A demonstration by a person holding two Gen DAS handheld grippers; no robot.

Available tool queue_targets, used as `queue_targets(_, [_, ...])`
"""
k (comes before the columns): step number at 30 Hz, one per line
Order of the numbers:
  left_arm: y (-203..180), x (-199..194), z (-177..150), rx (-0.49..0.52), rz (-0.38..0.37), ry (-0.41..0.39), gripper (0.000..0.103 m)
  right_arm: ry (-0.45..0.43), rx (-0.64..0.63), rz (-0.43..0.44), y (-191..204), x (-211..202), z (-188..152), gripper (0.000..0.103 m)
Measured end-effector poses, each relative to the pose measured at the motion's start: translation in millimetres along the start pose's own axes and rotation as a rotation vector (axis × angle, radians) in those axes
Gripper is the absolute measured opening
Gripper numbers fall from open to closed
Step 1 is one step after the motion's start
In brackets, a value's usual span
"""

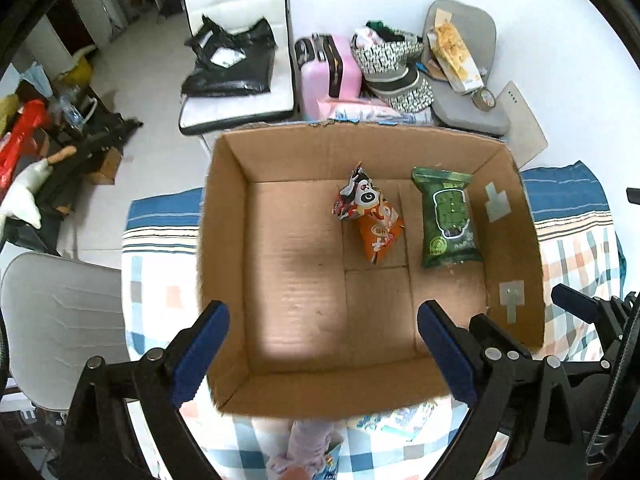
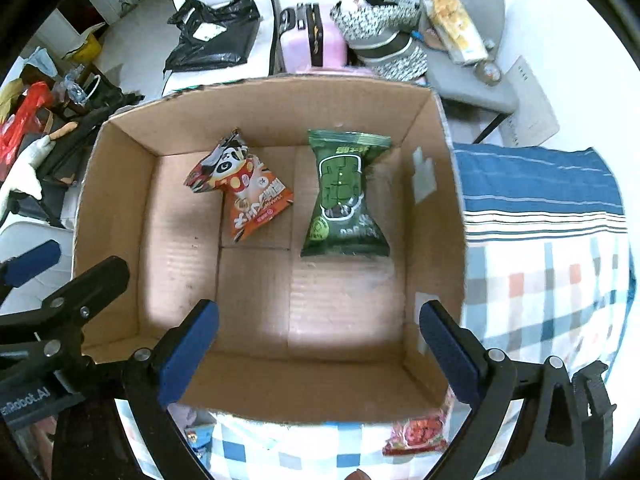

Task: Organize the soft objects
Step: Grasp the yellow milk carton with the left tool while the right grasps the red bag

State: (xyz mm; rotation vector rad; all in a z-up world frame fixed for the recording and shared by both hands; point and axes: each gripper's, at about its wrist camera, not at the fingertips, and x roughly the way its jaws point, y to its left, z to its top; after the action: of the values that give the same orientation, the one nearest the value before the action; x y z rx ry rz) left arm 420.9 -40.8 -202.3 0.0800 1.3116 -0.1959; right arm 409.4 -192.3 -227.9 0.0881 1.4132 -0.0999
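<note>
With both the left gripper [image 1: 324, 352] and right gripper [image 2: 320, 352] spread wide and empty above the cardboard box [image 2: 448, 208], where the orange snack bag [image 2: 248, 196] and green snack bag [image 2: 344, 196] already lie, a hasty reach for the red packet [image 2: 420, 432] just outside the near wall risks snagging that wall.

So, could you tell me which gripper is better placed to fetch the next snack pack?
Probably the right gripper: it is open, and a red pack lies just beyond the box near its right finger.
</note>
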Motion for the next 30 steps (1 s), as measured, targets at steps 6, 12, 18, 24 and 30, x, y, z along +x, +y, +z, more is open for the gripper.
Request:
queue_targets(6, [-0.7,-33.6,-25.5,-0.014,0.006,-0.064,0.096,-0.059,0.0,0.01,0.7,-33.7,-30.8,0.102])
queue_targets(12, [-7.1,-68.0,-49.0,-0.036,0.017,-0.122,0.096,-0.111,-0.006,0.048,1.8,-70.6,-61.2,0.102])
queue_targets(18, [-7.1,-97.4,-78.8,-0.092,0.035,-0.196,0.096,-0.153,-0.001,0.104,-13.5,-101.4,-91.4,0.103])
queue_targets(24, [-10.0,-64.3,-128.5,-0.121,0.102,-0.108,0.096,-0.111,0.024,0.101,-51.3,-90.4,-128.3,0.103])
queue_targets(30, [-21.3,10.8,-154.5,-0.211,0.042,0.108,0.096,0.051,0.158,0.055,-109.1,-13.5,-150.7,0.103])
